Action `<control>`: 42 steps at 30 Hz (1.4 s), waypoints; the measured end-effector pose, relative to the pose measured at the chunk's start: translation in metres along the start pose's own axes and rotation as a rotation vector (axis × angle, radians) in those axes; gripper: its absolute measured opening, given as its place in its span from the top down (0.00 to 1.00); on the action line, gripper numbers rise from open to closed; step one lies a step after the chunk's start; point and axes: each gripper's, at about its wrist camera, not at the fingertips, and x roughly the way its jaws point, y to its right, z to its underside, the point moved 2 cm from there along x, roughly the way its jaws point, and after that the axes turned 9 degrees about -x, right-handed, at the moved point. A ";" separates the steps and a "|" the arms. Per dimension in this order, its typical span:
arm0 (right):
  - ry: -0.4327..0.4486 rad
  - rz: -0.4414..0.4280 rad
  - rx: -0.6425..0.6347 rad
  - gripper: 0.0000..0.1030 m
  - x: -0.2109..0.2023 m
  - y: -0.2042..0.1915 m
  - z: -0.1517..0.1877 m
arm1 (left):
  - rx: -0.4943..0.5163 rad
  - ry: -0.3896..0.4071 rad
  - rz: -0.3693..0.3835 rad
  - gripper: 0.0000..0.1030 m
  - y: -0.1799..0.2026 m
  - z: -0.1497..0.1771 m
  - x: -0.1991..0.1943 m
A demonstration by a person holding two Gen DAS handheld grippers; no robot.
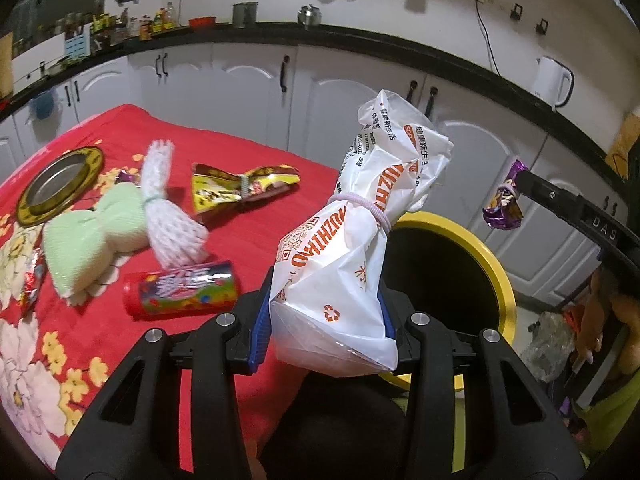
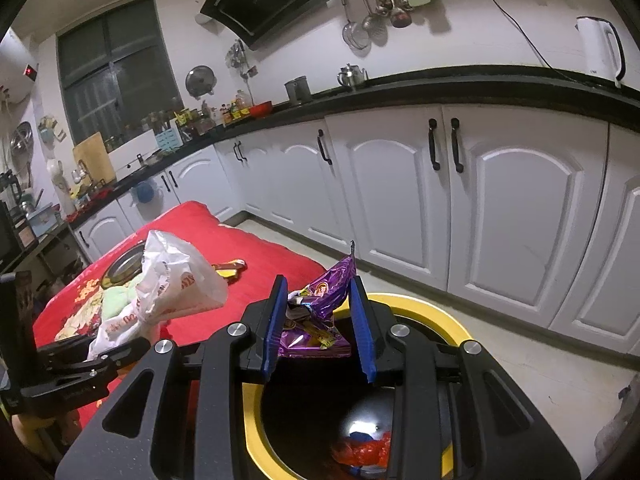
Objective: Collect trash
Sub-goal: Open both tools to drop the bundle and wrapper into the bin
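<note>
Both grippers carry trash toward 1 bin. The left gripper [image 1: 326, 320] has its blue fingers [image 1: 258, 336] closed against the lower bulge of a white plastic bag [image 1: 344, 248], which is cinched at its neck by a pale elastic band [image 1: 360, 204]. The bag's long axis rises forward and slightly right from the fingers, so its knotted top leans over the yellow-rimmed bin [image 1: 502, 280].

The right gripper [image 2: 320, 328] holds a crumpled purple wrapper [image 2: 320, 320] between 2 blue fingers [image 2: 274, 328] that stand fairly wide, narrowed only enough to pinch the foil. The wrapper sits directly above the dark mouth of the bin, whose yellow rim [image 2: 432, 308] curves just beyond the fingertips. A shiny item with red foil [image 2: 366, 436] already lies inside.

The deciding relation, as judged here: the wrapper is over the opening, while the bag's base hangs at the near-left rim, partly above the red-covered desk [image 1: 248, 160]. The right hand therefore appears nearer to release; the left needs a short carry rightward.

Remaining on the desk: a foam net sleeve [image 1: 164, 208], a green sponge [image 1: 92, 236], a red snack tube [image 1: 182, 292], a brown packet [image 1: 240, 190].
</note>
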 end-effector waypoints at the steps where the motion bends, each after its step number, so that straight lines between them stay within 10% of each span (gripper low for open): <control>1: -0.003 0.002 -0.001 0.71 0.000 0.002 0.001 | 0.005 -0.005 0.000 0.66 0.002 0.001 0.002; 33: -0.130 0.002 0.062 0.68 0.020 0.042 0.034 | 0.104 -0.181 0.008 0.63 0.052 0.033 0.062; 42: -0.127 0.063 0.107 0.50 0.016 0.060 0.035 | 0.062 -0.184 0.029 0.45 0.050 0.033 0.067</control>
